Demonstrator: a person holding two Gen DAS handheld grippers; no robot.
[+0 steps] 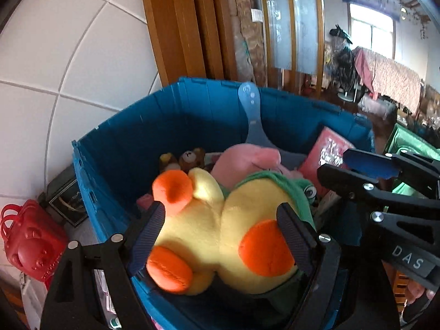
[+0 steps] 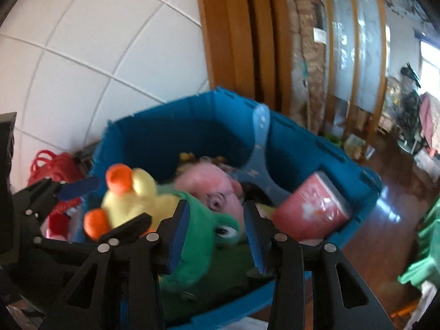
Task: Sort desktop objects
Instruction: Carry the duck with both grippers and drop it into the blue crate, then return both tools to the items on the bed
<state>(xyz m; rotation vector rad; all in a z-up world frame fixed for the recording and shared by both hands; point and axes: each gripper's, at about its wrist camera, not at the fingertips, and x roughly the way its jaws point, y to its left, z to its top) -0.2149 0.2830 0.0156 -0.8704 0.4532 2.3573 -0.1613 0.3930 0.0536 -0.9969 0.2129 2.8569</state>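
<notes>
A yellow plush duck [image 1: 209, 220] with orange beak and feet and a green frog hood [image 2: 203, 236] hangs over the open blue bin [image 1: 123, 143]. My left gripper [image 1: 222, 228] stands wide, its pads pressed against the duck's body on both sides. My right gripper [image 2: 217, 233] is shut on the frog hood, which bulges between its blue pads. In the left wrist view the right gripper [image 1: 354, 170] comes in from the right at the hood. In the right wrist view the left gripper [image 2: 110, 206] reaches in from the left, on the duck [image 2: 137, 192].
The blue bin [image 2: 165, 126] holds a pink plush [image 1: 244, 156], a pink book [image 1: 324, 154], small bear toys [image 1: 189, 158] and a pale blue plastic piece [image 1: 251, 110]. A red bear-shaped case [image 1: 30, 239] stands left of it by the white tiled wall. Green fabric [image 2: 429, 247] lies at the right.
</notes>
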